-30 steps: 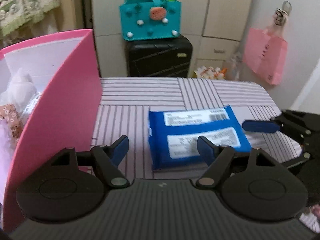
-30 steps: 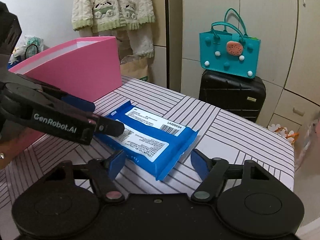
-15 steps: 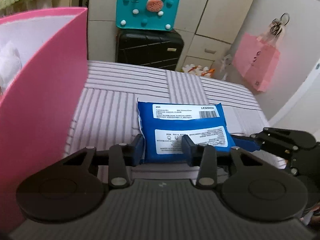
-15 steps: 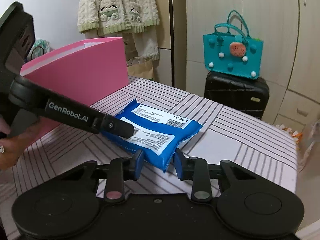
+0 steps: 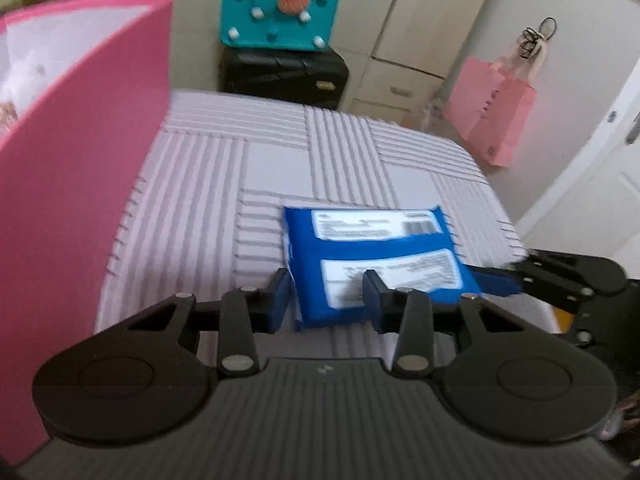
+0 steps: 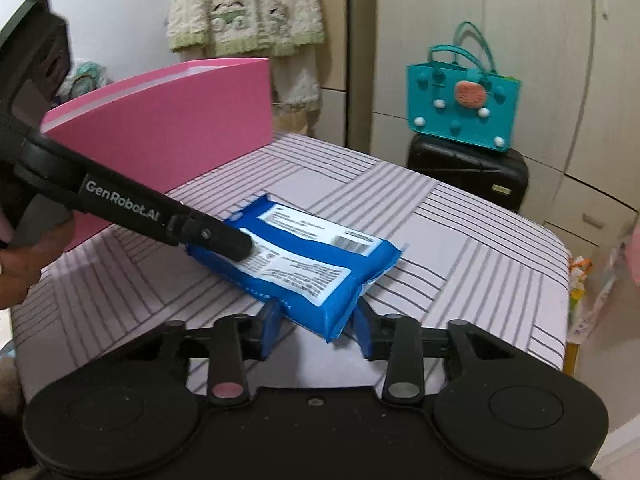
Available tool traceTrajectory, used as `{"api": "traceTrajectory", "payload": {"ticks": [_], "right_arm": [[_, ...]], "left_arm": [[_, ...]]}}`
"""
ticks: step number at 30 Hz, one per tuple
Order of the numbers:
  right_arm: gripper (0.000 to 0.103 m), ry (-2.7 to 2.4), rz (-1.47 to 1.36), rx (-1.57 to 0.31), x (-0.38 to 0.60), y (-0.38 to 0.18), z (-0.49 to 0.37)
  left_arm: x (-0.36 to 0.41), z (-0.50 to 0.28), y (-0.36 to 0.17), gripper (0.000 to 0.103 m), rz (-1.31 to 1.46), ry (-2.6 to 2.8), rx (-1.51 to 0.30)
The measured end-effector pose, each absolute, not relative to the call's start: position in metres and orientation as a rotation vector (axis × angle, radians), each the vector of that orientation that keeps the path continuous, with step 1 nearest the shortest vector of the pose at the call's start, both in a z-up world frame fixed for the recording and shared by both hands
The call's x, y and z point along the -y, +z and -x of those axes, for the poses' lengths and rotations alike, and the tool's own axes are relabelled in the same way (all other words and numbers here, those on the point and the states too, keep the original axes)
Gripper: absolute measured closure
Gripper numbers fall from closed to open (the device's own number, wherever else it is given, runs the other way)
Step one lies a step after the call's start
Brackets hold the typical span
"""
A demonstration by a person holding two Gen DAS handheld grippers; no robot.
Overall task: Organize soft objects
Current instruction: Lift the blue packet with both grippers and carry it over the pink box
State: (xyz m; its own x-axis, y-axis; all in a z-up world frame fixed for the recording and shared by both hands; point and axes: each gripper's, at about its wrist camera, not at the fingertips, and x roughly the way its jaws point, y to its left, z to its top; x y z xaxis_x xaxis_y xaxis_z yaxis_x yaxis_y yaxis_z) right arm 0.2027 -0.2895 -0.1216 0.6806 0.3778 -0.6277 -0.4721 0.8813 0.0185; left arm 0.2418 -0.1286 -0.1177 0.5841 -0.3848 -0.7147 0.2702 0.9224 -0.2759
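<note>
Where blur allows, striped tabletop [image 5: 208, 200] seemingly meets pink box [image 5: 76, 184].

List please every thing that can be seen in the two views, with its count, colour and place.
pack: 1, blue with white labels, on the table, gripped at two ends
box: 1, pink, on the table, beside the pack
table: 1, pale with dark stripes
bag: 1, teal, on the suitcase
suitcase: 1, black, behind the table
paper bag: 1, pink, hanging at the door
sweater: 1, cream and green, hanging behind the box
left gripper: 1, black with blue fingers, shut on the pack
right gripper: 1, same colours, shut on the pack's near end
hand: 1, holding the left gripper
</note>
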Motion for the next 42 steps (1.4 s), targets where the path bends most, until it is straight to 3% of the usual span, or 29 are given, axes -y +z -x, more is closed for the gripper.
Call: {"api": "traceTrajectory", "payload": {"ticks": [2,8,10,15,42], "right_arm": [[0.041,0.457,0.144,-0.663,0.293,-0.123,-0.204],[0.04,0.467,0.123,-0.653,0.293,-0.125,-0.209],[0.051,0.487,0.074,-0.655,0.293,-0.125,-0.209],[0.056,0.457,0.136,-0.633,0.274,-0.125,-0.197],[0.054,0.494,0.176,-0.68,0.191,-0.062,-0.081]], "left_arm": [[0.127,-0.244,-0.119,0.062,0.138,-0.347,-0.839],[0.127,-0.249,-0.123,0.061,0.139,-0.353,-0.801],[0.129,-0.247,-0.122,0.065,0.125,-0.354,-0.799],[0.13,-0.239,-0.123,0.067,0.155,-0.406,-0.803],[0.05,-0.109,-0.049,0.067,-0.033,-0.565,-0.686]]}}
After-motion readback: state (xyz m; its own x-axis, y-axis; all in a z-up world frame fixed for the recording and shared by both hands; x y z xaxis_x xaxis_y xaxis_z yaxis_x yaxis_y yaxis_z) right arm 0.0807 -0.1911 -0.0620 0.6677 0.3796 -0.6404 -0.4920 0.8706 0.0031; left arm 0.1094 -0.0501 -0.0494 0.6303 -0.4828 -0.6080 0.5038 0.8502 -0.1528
